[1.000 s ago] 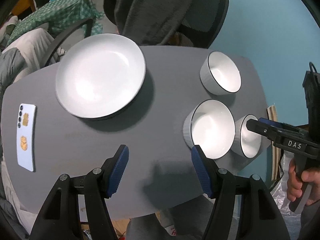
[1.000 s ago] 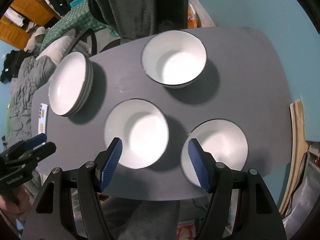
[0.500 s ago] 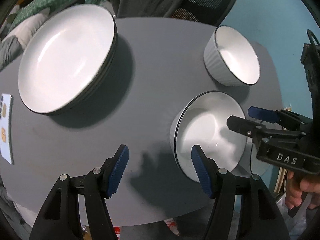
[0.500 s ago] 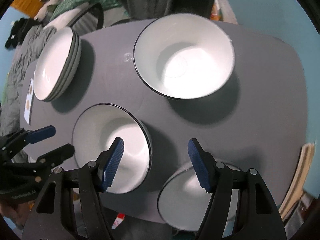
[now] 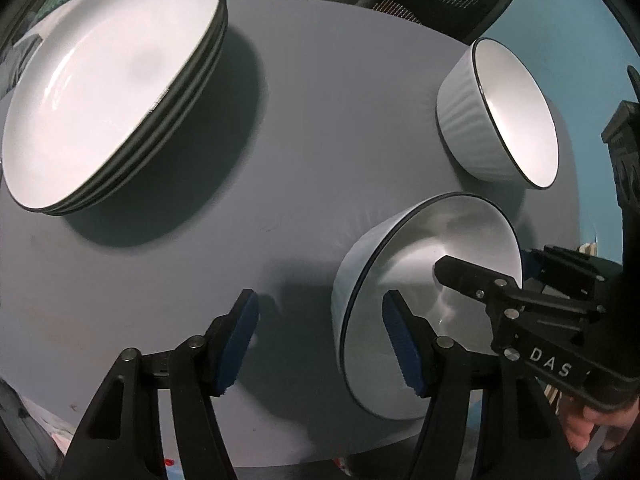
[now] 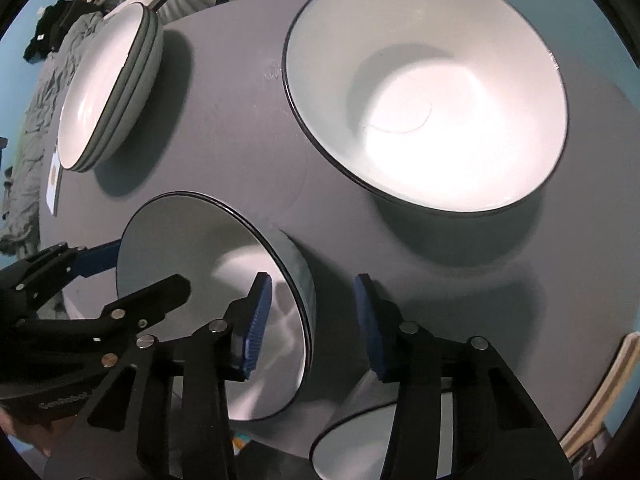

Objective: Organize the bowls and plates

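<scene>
Straddling the rim of the middle bowl (image 6: 208,300) from opposite sides, both tools are unclenched: the left tool (image 5: 320,340) is narrowing slightly, the right tool (image 6: 314,320) closing, pads not yet pressing. On the grey bench (image 5: 300,128), stacked plates (image 5: 108,84) sit far left, another bowl (image 6: 424,96) behind, a third (image 6: 352,448) just beside.

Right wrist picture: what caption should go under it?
Right gripper jaws closing over the rim of a white bowl on the grey table.
</scene>
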`<state>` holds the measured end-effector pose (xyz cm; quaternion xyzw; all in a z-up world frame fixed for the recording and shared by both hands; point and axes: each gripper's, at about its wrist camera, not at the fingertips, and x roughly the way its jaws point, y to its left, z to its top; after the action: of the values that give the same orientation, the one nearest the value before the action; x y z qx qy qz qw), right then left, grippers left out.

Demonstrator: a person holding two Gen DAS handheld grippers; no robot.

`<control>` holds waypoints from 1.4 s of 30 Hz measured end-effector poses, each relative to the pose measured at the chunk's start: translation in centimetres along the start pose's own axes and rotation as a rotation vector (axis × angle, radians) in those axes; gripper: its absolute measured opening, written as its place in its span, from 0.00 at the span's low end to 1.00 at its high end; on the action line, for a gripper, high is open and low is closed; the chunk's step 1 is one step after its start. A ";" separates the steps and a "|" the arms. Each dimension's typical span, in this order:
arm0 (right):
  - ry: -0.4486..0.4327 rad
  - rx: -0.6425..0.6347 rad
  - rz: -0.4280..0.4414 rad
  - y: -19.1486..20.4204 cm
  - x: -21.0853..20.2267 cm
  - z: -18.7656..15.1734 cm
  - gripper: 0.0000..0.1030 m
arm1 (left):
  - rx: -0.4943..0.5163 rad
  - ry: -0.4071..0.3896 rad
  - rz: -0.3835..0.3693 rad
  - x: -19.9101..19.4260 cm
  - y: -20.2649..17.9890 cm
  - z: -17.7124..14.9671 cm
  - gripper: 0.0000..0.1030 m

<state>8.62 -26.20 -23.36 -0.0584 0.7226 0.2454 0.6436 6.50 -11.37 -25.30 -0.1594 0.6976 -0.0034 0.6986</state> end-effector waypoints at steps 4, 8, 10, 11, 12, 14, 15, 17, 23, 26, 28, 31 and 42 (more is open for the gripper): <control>0.008 0.006 0.016 0.0 0.1 -0.1 0.26 | -0.009 0.017 0.001 0.5 -0.4 0.4 0.47; 0.011 0.013 0.047 0.4 0.0 -0.2 0.16 | -0.010 0.029 0.000 0.7 -0.5 0.2 0.30; 0.010 0.012 0.044 0.4 -0.3 -0.1 0.15 | -0.011 0.042 -0.029 0.6 -0.3 0.2 0.23; 0.009 0.018 0.043 0.4 -0.4 -0.1 0.15 | -0.013 0.046 -0.030 0.5 -0.2 0.2 0.20; 0.009 0.027 0.044 0.4 -0.5 -0.1 0.14 | -0.013 0.049 -0.036 0.5 -0.3 0.3 0.16; 0.010 0.049 0.046 0.5 -0.3 0.8 0.11 | -0.014 0.050 -0.021 0.4 -0.4 0.3 0.14; 0.011 0.057 0.046 0.4 -0.3 0.8 0.09 | -0.016 0.048 -0.013 0.3 -0.4 0.3 0.13; 0.013 0.072 0.048 0.3 -0.5 0.8 0.08 | -0.021 0.043 -0.005 0.3 -1.3 0.5 0.11; 0.008 0.077 0.040 0.8 -0.3 1.0 0.08 | -0.030 0.041 -0.003 0.0 -1.7 0.6 0.11; -0.003 0.092 0.044 1.3 -1.1 0.9 0.08 | -0.028 0.035 -0.004 -0.9 -1.5 1.1 0.11; -0.011 0.096 0.044 1.2 -2.2 0.8 0.08 | -0.022 0.026 -0.002 -1.4 -1.8 1.7 0.11; -0.022 0.103 0.044 1.4 -3.9 0.8 0.08 | 0.007 0.007 -0.001 -3.2 -2.4 2.4 0.11; -0.093 0.124 0.021 1.4 -8.6 2.4 0.08 | 0.112 -0.075 -0.011 -7.2 -6.7 6.2 0.11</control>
<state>11.59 -25.92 -14.81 0.0003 0.7063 0.2094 0.6762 13.86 -14.76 -16.96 -0.1238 0.6689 -0.0402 0.7318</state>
